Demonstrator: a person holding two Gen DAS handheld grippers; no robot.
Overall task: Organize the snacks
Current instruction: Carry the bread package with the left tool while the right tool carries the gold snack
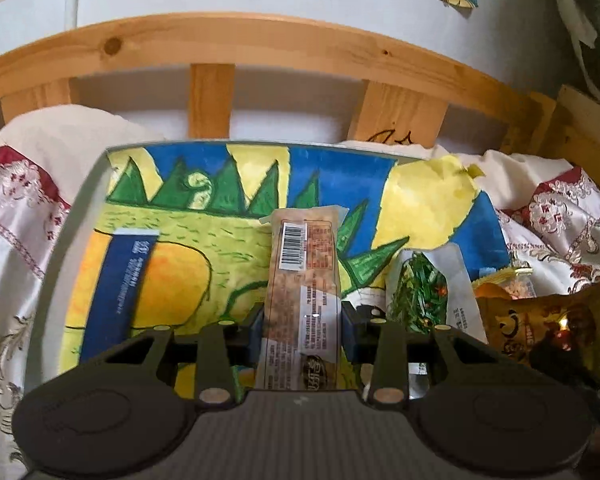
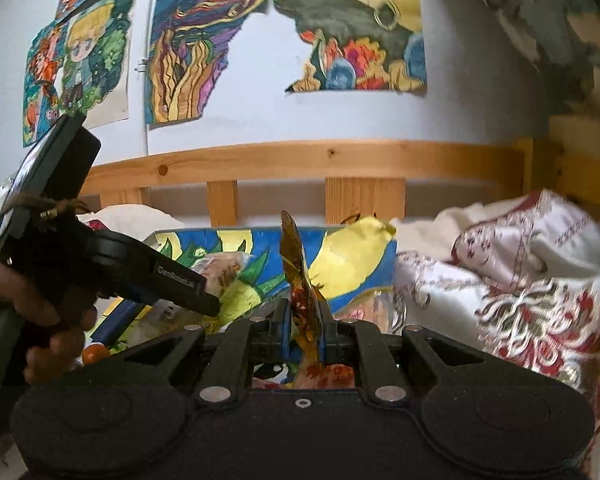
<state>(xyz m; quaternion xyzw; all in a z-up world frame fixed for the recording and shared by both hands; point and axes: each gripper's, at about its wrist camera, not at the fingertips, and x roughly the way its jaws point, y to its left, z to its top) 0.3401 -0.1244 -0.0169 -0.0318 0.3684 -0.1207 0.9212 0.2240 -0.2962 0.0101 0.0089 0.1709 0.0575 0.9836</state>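
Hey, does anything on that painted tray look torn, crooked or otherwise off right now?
Yes. The painted sheet lining the tray is torn at its far right corner, where a yellow flap lifts and curls past the rim. The snack packets look intact.

Soft, dim indoor light with a warm cast; shadow pools under the wooden rail. Both views bow strongly at the edges, their corners black. The embroidered bedding smears with motion blur, and a small glare glints on the beige snack wrapper.

The snack bar wears a glossy clear plastic wrapper. The gold packet looks like shiny crinkled foil. The bed rail is smooth knotty wood, the bedspread satiny embroidered cloth.
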